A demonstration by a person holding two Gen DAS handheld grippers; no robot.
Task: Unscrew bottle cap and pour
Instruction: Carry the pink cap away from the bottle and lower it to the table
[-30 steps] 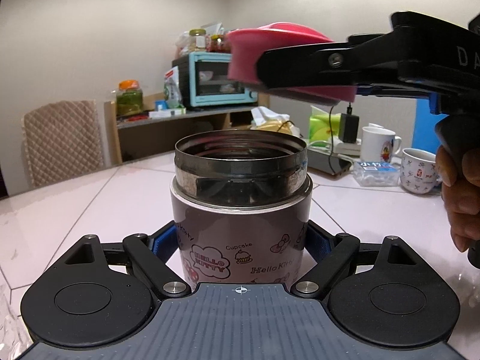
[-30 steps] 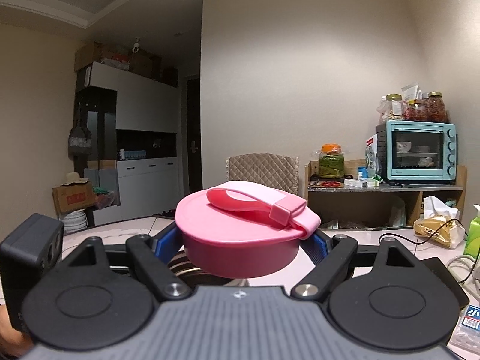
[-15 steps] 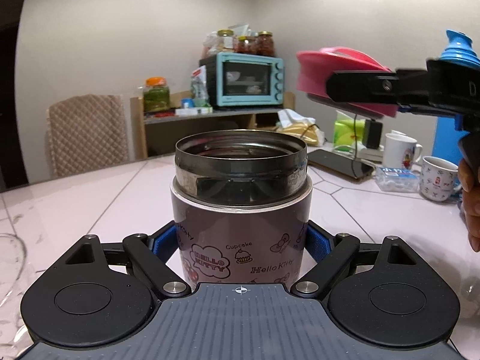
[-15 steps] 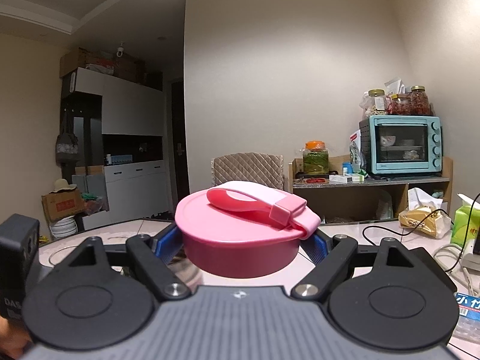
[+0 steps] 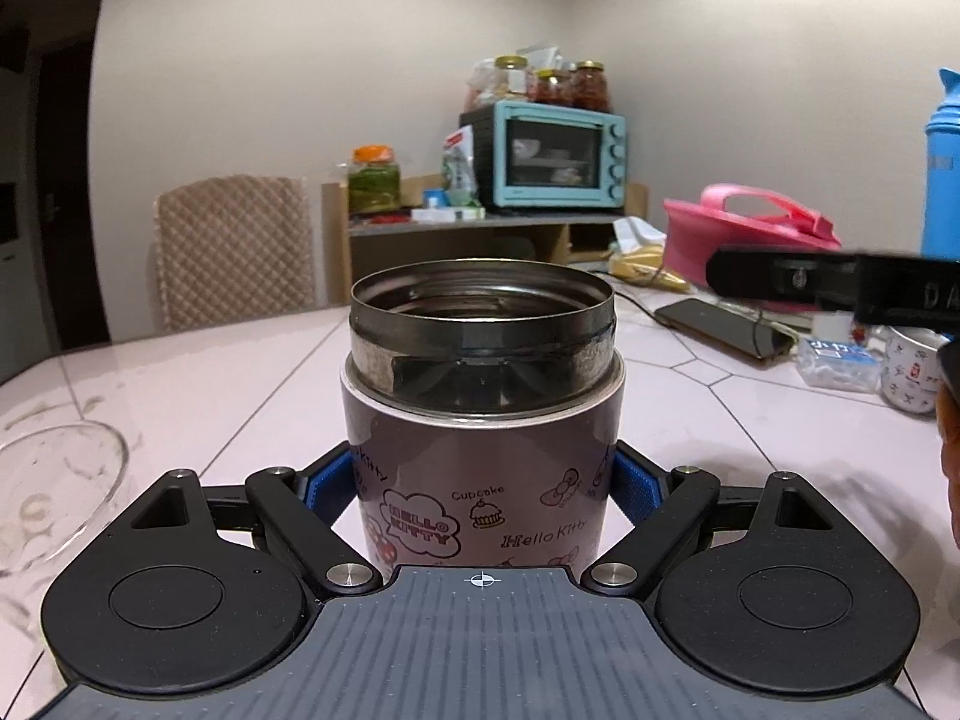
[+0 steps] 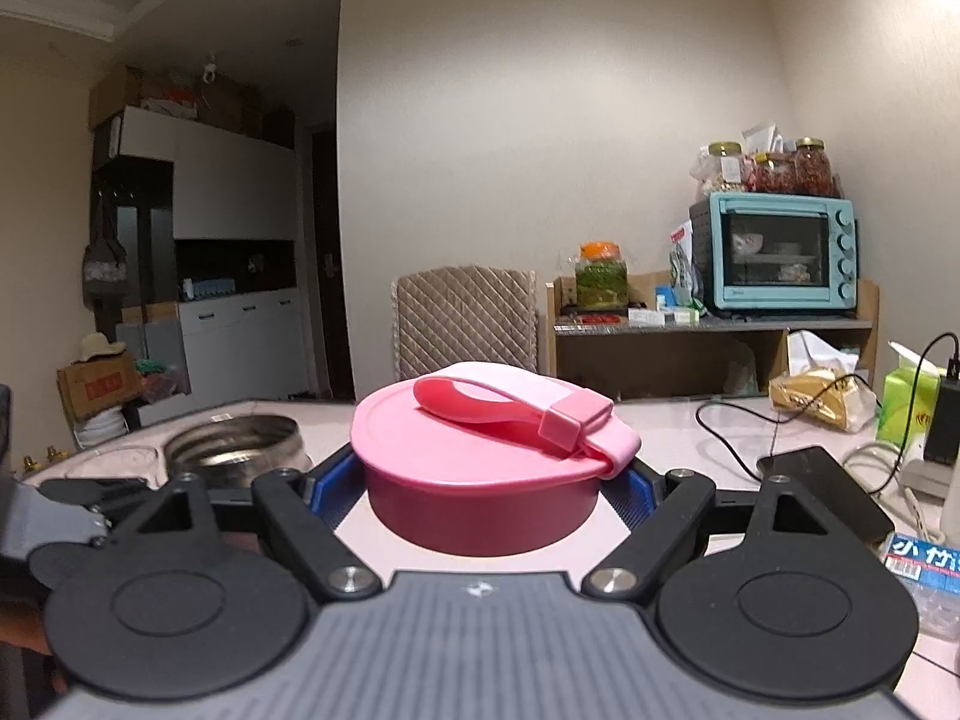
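Observation:
A brown Hello Kitty food jar (image 5: 480, 468) with a steel threaded mouth stands uncapped on the pink tiled table. My left gripper (image 5: 483, 489) is shut on its body. My right gripper (image 6: 483, 480) is shut on the jar's pink cap (image 6: 486, 468), which has a loop strap on top, and holds it just above the table to the right of the jar. The cap also shows at the right in the left wrist view (image 5: 744, 240). The open jar mouth shows at the left in the right wrist view (image 6: 231, 456).
A clear glass bowl (image 5: 54, 480) sits left of the jar. A phone on a cable (image 5: 720, 324), mugs (image 5: 912, 372), a tissue pack (image 5: 840, 360) and a blue bottle (image 5: 942, 180) stand at the right. A chair (image 5: 234, 252) and shelf with a teal oven (image 5: 546, 156) are behind.
My right gripper has carried the pink cap from above the jar's mouth to the right and down, close to the table. The left gripper still holds the jar.

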